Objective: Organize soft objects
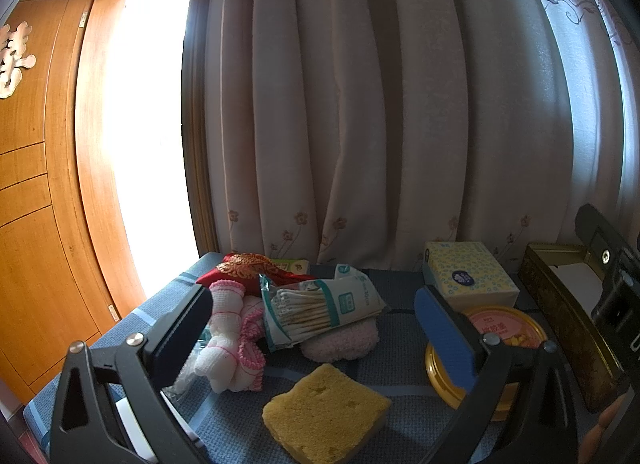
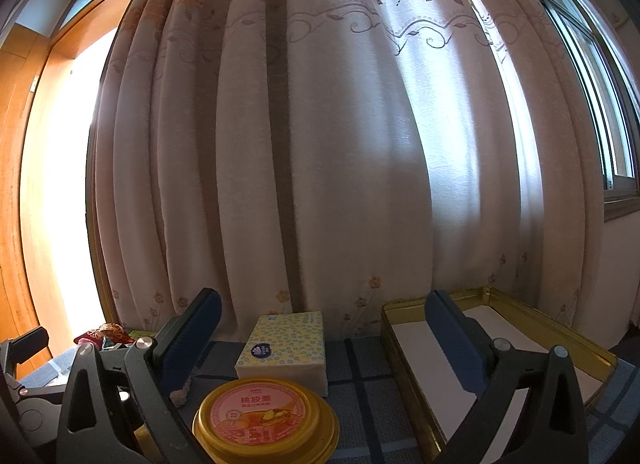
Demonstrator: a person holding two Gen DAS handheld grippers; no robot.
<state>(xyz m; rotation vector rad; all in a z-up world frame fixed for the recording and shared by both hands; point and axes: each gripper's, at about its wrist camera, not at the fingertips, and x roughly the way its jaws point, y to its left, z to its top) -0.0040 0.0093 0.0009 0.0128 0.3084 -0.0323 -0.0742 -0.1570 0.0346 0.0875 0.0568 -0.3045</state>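
**Both hand-held grippers wide apart over the soft pile**

Biggest first: the curtain [image 2: 320,144] fills the back, hanging right down to the far edge of the blue checked desk [image 1: 360,368]. On the right sits the gold tin tray [image 2: 520,304], white-lined, nothing in it. Beside it, the dotted tissue pack [image 2: 286,348], and just in front of that the round gold-rimmed tub [image 2: 264,424].

Over to the left wrist view: the left hand-held gripper [image 1: 316,324] hangs above the desk, released, nothing between its fingers. The yellow sponge [image 1: 326,410] lies flat directly below it. Behind, a bag of cotton swabs [image 1: 320,308] leans on a pink fluffy cloth [image 1: 344,340]; a pink-and-white knitted piece [image 1: 236,340] sits just left, touching the bag, with a red embroidered cloth [image 1: 248,268] at the back.

The right hand-held gripper [image 2: 324,340] is spread too, empty, its right finger over the tray's near edge.
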